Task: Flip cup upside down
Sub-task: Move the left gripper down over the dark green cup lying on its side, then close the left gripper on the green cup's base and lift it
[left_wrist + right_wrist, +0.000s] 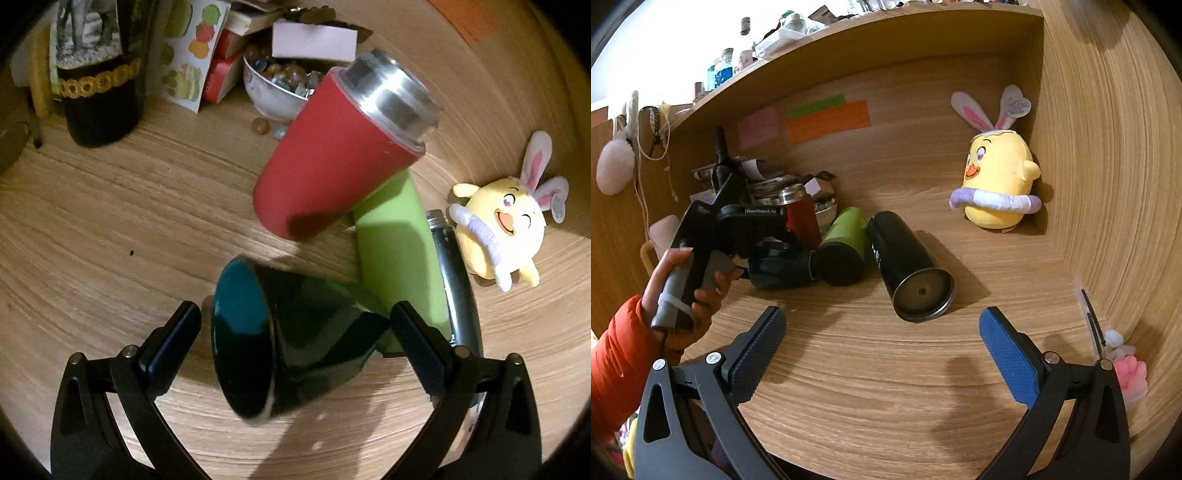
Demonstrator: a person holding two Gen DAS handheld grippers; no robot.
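Observation:
A dark teal cup (291,339) lies on its side on the wooden desk, its mouth turned to the left. My left gripper (295,325) is open, its two fingers either side of the cup with gaps showing. In the right wrist view the same cup (783,267) lies under the left gripper (757,229), which a hand holds. My right gripper (882,330) is open and empty above bare desk, nearer than the cup.
A red tumbler (332,155) stands upright behind a green tumbler (399,258) and a black tumbler (908,266), both lying down. A yellow plush chick (997,184) sits in the right corner. A bowl of marbles (277,88), a dark bottle (99,74) and boxes crowd the back left.

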